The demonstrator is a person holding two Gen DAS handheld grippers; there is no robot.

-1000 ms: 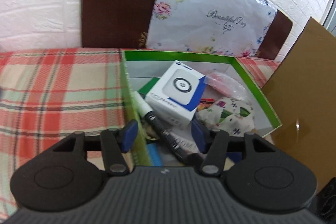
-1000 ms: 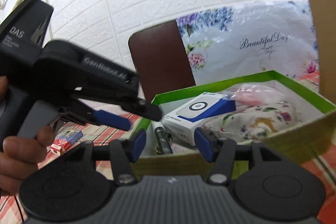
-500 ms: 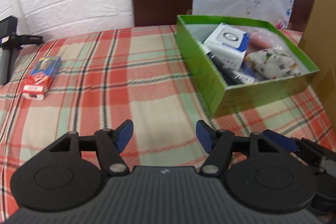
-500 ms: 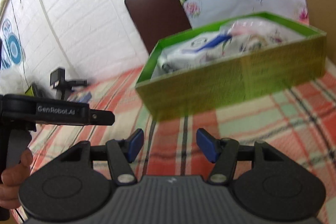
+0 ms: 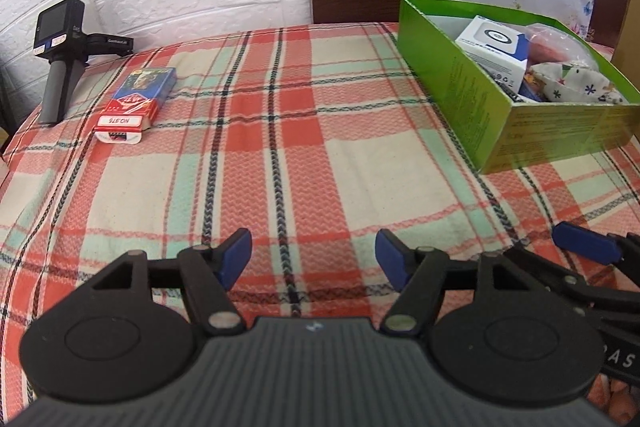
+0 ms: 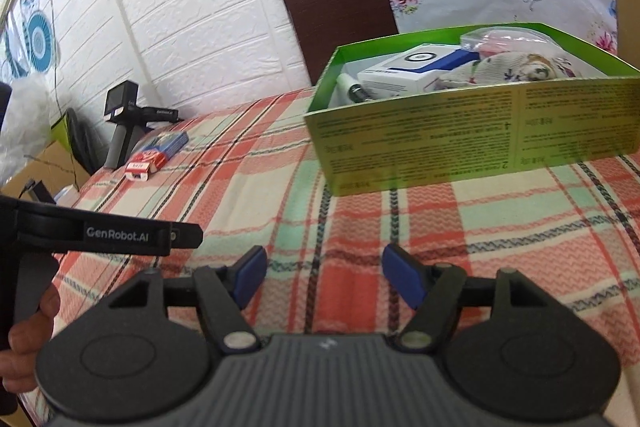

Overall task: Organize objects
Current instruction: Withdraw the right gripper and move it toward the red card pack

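Between pickups: left claw (image 5: pixel 313 259) spread and empty, right claw (image 6: pixel 323 275) empty and opening, with the card pack (image 5: pixel 137 98) alone on the plaid cloth (image 5: pixel 280 131) (well apart from the filled green box (image 5: pixel 472 95)); next, probably reaching left to pinch it.

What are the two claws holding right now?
Nothing. The left claw is empty over the plaid cloth, and the right claw is opening with nothing between its blue pads.
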